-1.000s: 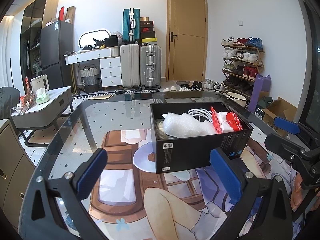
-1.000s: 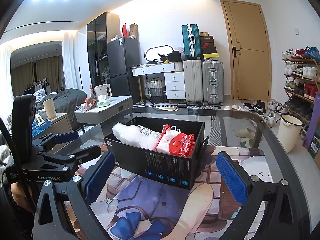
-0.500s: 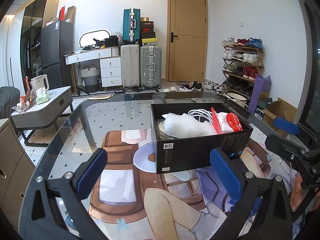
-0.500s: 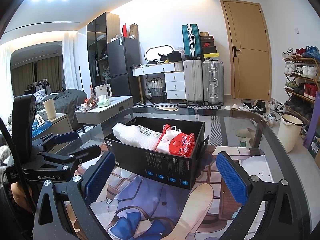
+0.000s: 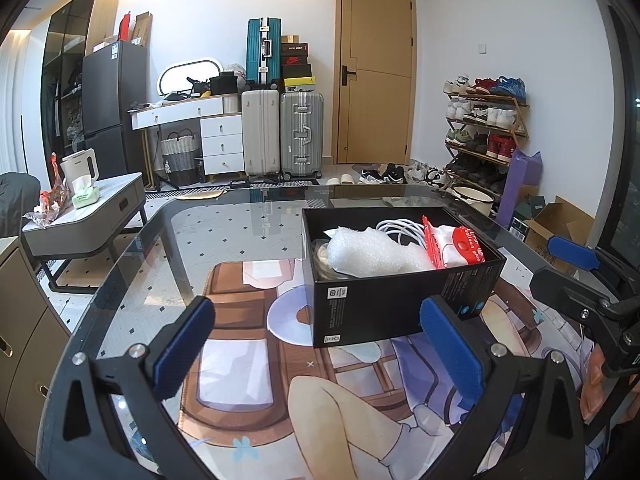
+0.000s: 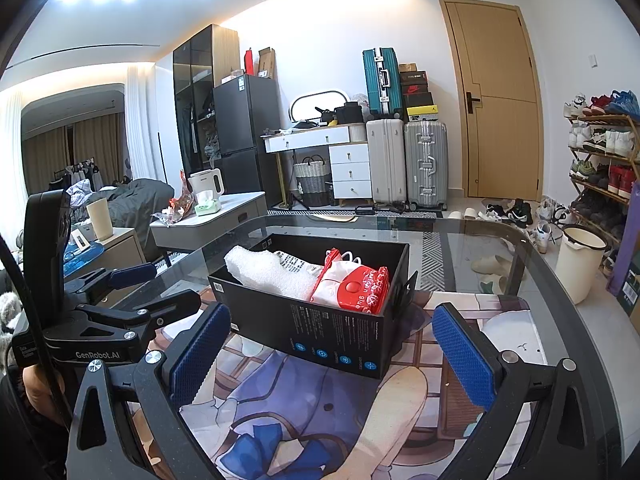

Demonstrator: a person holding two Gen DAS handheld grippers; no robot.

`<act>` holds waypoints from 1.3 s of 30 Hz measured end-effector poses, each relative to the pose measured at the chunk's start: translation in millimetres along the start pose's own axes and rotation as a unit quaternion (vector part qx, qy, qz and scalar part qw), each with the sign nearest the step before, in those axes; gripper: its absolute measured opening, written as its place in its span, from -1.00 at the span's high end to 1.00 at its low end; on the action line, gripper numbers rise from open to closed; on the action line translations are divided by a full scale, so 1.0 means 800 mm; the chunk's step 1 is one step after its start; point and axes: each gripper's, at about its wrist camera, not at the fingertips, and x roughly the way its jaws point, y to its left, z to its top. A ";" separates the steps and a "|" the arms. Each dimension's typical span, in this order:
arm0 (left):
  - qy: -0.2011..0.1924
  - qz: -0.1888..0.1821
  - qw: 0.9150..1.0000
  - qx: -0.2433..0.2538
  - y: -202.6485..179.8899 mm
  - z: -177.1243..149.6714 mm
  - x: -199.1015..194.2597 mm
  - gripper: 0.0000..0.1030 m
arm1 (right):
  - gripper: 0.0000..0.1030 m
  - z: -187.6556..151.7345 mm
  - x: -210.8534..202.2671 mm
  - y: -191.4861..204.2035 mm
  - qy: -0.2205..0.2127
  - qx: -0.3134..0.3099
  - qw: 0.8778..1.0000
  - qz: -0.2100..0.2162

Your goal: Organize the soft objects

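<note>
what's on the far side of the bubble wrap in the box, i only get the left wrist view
observer: a white printed label is on the bubble wrap, on the end nearest the red pouch in the black box.
operator: ok, and what's left of the grey side table, my view cuts off there
observer: a cream cup stands upright on a low cabinet, beyond the left gripper, whose fingers are open and hold nothing.
</note>
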 end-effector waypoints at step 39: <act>-0.032 -0.023 0.999 -0.034 -0.004 0.003 -0.005 -1.00 | -0.99 -0.002 0.003 0.003 0.005 0.002 1.000 0.002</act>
